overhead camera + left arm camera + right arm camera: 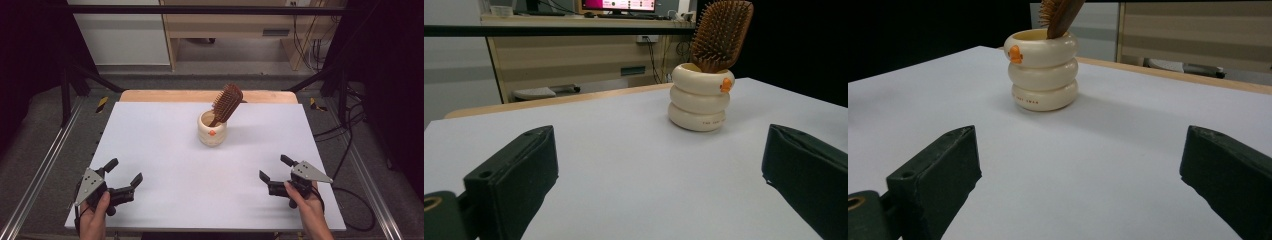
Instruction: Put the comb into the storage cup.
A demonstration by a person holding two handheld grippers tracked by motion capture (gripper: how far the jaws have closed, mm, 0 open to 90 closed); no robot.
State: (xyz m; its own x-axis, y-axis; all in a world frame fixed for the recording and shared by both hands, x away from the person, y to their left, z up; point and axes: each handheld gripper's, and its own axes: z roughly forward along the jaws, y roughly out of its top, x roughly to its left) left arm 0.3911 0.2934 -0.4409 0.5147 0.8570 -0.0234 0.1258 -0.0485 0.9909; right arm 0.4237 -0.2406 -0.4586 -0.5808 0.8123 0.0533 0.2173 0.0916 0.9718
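A cream ringed cup (212, 131) with a small orange mark stands upright near the middle back of the white table (165, 160). A brown wooden hairbrush (227, 103) stands handle-down in it, its bristled head leaning right. The cup (699, 97) and brush (721, 34) also show in the left gripper view, and the cup (1042, 69) with the brush (1058, 15) in the right gripper view. My left gripper (124, 174) rests open at the front left of the table, held by a hand. My right gripper (275, 167) is open at the front right. Nothing is between either pair of jaws.
A wooden board edge (207, 96) runs behind the white table top. Metal frame rails (37, 175) flank the table, with cables (350, 150) on the floor at right. A desk with a monitor (616, 6) stands in the background.
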